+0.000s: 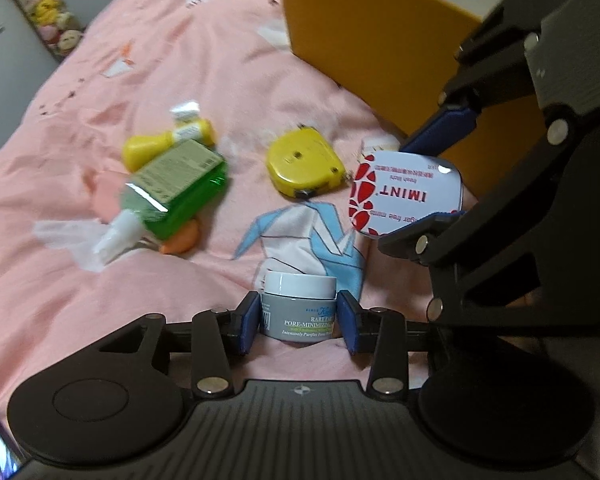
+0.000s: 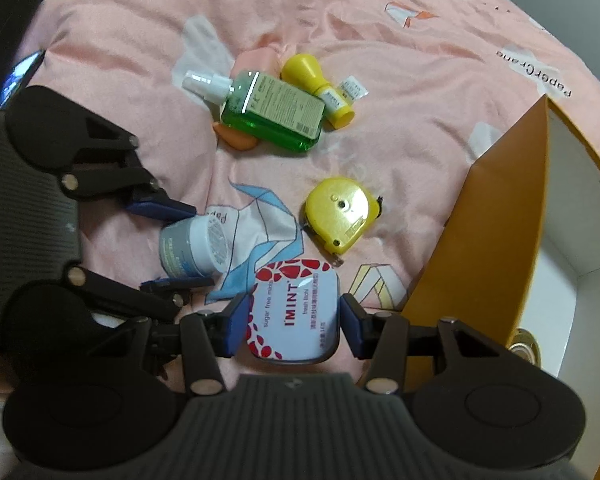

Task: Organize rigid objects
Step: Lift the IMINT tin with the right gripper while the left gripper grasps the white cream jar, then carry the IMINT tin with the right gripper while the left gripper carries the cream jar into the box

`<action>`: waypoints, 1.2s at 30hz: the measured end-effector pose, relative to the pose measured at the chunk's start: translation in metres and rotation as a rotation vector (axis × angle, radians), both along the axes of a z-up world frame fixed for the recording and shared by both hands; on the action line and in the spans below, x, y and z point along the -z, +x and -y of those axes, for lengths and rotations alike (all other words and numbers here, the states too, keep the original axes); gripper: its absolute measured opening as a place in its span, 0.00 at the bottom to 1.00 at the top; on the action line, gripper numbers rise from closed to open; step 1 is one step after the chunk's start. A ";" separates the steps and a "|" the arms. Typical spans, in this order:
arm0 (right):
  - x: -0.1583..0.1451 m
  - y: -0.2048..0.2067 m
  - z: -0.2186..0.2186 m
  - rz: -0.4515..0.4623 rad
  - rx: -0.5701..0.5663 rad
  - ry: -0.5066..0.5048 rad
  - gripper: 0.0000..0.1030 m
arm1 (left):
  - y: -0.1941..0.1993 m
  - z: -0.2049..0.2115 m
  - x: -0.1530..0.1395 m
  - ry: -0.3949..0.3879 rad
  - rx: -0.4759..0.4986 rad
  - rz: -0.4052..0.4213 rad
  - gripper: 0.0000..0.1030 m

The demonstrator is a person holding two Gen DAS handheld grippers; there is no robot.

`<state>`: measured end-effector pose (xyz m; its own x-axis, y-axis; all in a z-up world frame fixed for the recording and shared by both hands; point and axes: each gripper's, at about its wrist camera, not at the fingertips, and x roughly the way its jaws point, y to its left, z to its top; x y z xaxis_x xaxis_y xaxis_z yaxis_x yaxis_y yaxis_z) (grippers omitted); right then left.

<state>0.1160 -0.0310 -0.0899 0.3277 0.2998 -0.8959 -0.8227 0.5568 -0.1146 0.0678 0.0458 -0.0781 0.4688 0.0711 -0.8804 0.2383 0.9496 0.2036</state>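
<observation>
My left gripper is shut on a grey cream jar with a white lid; the jar also shows in the right wrist view. My right gripper is shut on a white and red IMINT mint tin, which also shows in the left wrist view. On the pink bedsheet lie a yellow tape measure, a green spray bottle and a small yellow bottle. An orange box with a white inside stands at the right.
An orange and a pink soft object lie under the green bottle. In the left wrist view the box stands behind the right gripper. A tube of plush toys stands beyond the bed's far left edge.
</observation>
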 end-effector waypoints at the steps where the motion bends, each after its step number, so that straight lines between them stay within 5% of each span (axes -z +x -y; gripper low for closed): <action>1: -0.003 0.000 0.001 0.006 0.001 0.007 0.48 | -0.002 -0.002 -0.004 -0.008 -0.014 0.013 0.45; 15: -0.055 0.006 0.022 0.105 0.033 0.107 0.48 | -0.007 -0.015 -0.065 -0.128 -0.149 0.192 0.45; 25: -0.104 0.020 0.071 0.184 0.137 0.189 0.48 | 0.006 0.020 -0.100 -0.177 -0.056 0.299 0.45; 36: -0.098 0.053 0.133 0.148 0.283 0.151 0.48 | 0.041 0.061 -0.111 -0.228 0.089 0.306 0.45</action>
<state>0.1687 -0.1637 0.0077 0.5401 0.3042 -0.7848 -0.6138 0.7803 -0.1200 0.1086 -0.0156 0.0327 0.7077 -0.1632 -0.6874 0.2829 0.9570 0.0641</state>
